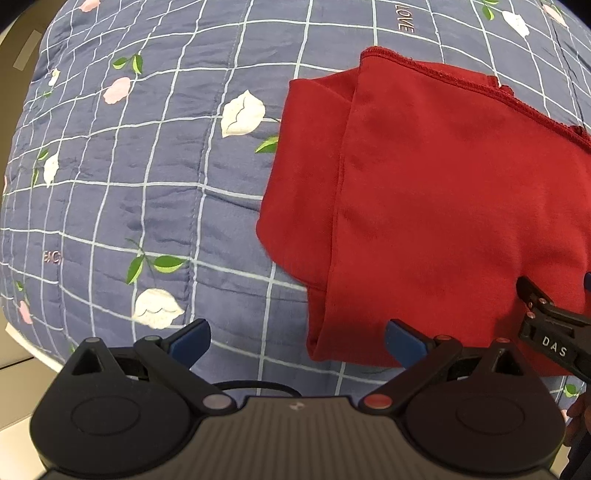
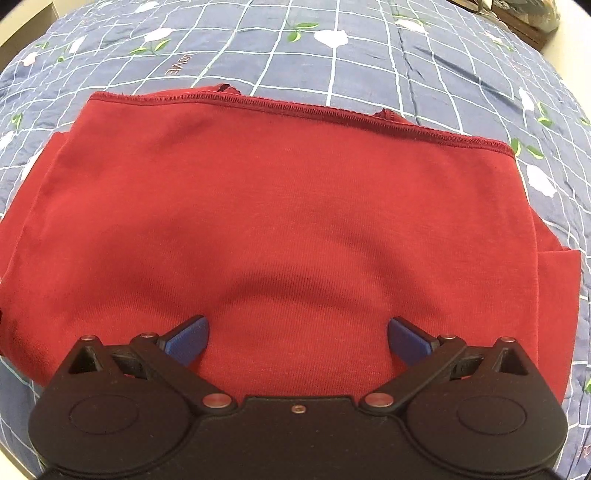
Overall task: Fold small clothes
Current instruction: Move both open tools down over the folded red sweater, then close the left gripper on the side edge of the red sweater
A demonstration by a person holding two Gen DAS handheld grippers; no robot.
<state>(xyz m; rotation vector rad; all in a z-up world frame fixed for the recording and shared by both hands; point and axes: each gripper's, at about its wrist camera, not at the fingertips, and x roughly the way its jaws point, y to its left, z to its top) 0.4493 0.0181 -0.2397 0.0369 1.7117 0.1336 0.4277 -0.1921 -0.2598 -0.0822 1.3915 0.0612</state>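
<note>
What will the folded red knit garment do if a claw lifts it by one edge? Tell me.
The folded red knit garment is soft cloth, so it would probably sag and unfold. It looks light. On the blue checked floral quilt, pushing likely bunches it rather than sliding it.

"LOVE" on quilt (image 1: 147,166); "DAS" on right tool (image 1: 554,345)

There is 1 red garment (image 2: 258,221), folded, and it lies on 1 blue quilt (image 1: 147,184) printed with a white grid and flowers. There are 2 grippers: the left gripper (image 1: 295,343) shows 2 blue fingers (image 1: 190,341) spread wide with nothing between them, and the right gripper (image 2: 297,339) likewise shows 2 blue fingers (image 2: 188,339) spread wide over the cloth. The word "LOVE" (image 1: 402,16) can be read 1 time on the quilt in each view.
</note>
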